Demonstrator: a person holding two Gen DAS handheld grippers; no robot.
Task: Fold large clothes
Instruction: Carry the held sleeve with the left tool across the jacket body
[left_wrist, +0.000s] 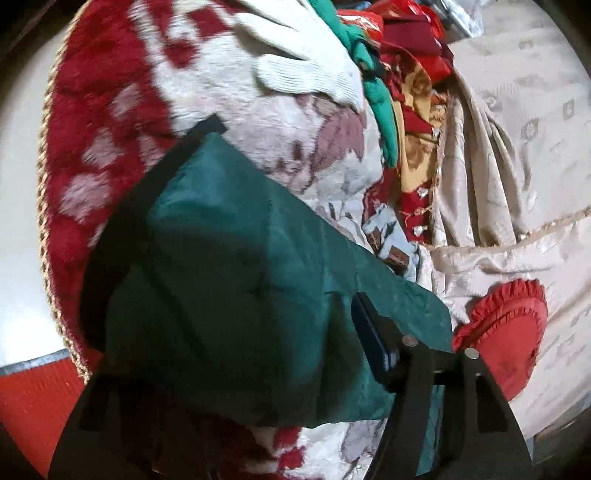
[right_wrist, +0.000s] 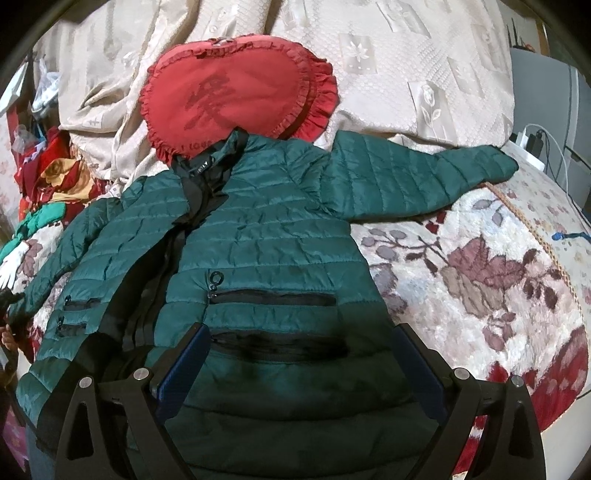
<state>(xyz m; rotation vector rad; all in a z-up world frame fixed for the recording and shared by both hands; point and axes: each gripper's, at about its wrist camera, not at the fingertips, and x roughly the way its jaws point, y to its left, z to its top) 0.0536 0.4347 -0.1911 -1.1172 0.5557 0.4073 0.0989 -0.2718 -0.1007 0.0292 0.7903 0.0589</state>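
A dark green quilted jacket (right_wrist: 266, 236) lies front up on a floral blanket (right_wrist: 480, 280), collar toward a red heart cushion (right_wrist: 236, 99), one sleeve (right_wrist: 424, 170) stretched out to the right. My right gripper (right_wrist: 299, 347) is open, its blue-padded fingers (right_wrist: 181, 365) spread over the jacket's lower front near the pocket zips. In the left wrist view a part of the green jacket (left_wrist: 221, 251) is draped over and between the fingers (left_wrist: 373, 336) of my left gripper (left_wrist: 280, 280), which is shut on the fabric; the left finger is mostly hidden by it.
A heap of red, gold and green clothes (left_wrist: 402, 74) and a white knit glove (left_wrist: 306, 70) lie beyond the left gripper. A cream quilted bedspread (right_wrist: 399, 66) covers the far side. A charger and cables (right_wrist: 532, 140) sit at the right edge.
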